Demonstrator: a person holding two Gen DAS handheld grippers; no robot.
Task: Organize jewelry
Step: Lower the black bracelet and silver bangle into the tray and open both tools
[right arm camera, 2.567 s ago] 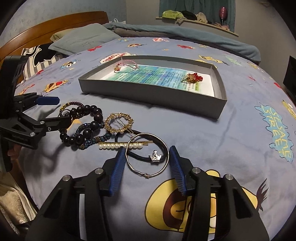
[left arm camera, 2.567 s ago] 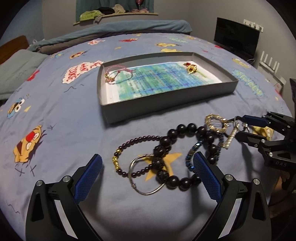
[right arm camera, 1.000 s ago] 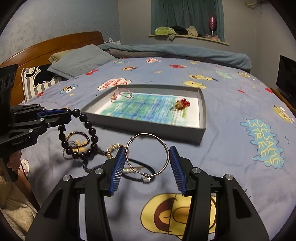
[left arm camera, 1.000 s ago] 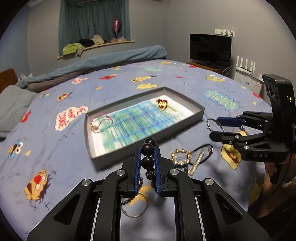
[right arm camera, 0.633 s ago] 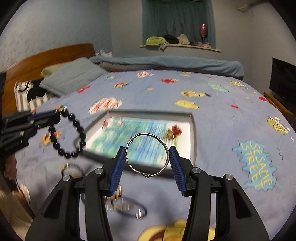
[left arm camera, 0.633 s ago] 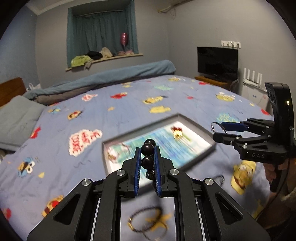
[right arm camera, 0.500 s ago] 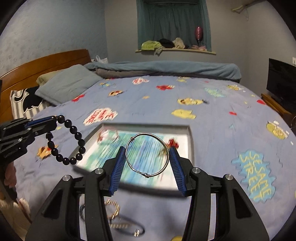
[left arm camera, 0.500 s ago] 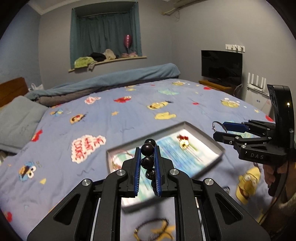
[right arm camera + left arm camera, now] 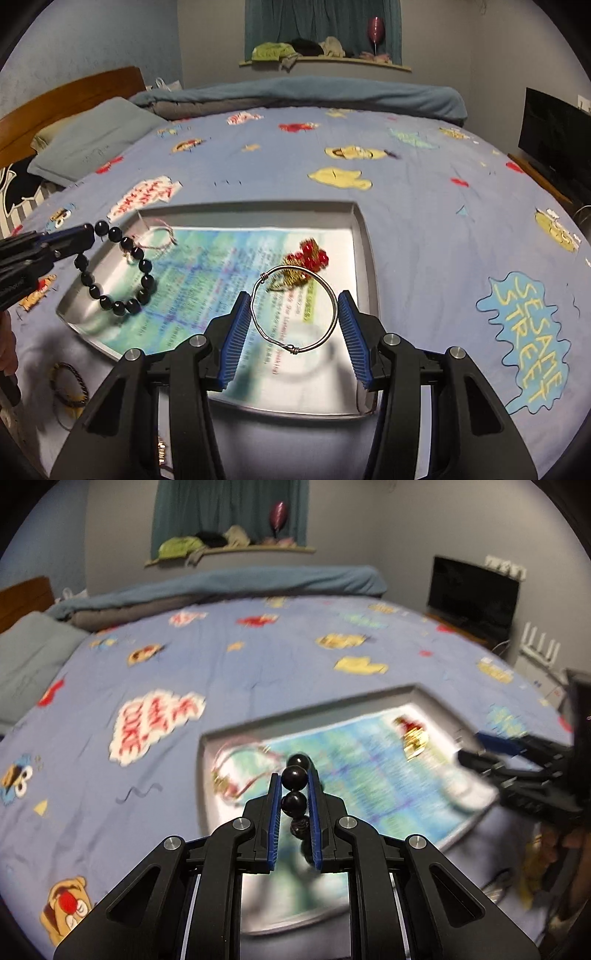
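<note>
My left gripper (image 9: 293, 775) is shut on a black bead bracelet (image 9: 294, 777) and holds it above the left part of the grey tray (image 9: 202, 771). From the right wrist view the bracelet (image 9: 142, 280) hangs in a loop from the left gripper (image 9: 86, 232) over the tray (image 9: 364, 258). My right gripper (image 9: 294, 317) is shut on a silver wire bangle (image 9: 334, 314), held flat above the tray's right half. The right gripper also shows in the left wrist view (image 9: 467, 749). In the tray lie a pink cord bracelet (image 9: 162, 236) and a red and gold piece (image 9: 308, 258).
The tray rests on a blue cartoon-print bedspread (image 9: 424, 177). A dark cord bracelet (image 9: 70, 384) and other pieces lie on the bed near the front left. A pillow (image 9: 92, 144) and wooden headboard (image 9: 55, 96) are far left; a TV (image 9: 557, 140) stands right.
Both grippers have lifted off the bed with their pieces and moved forward and down over the tray. The tray now fills the middle of both views.
</note>
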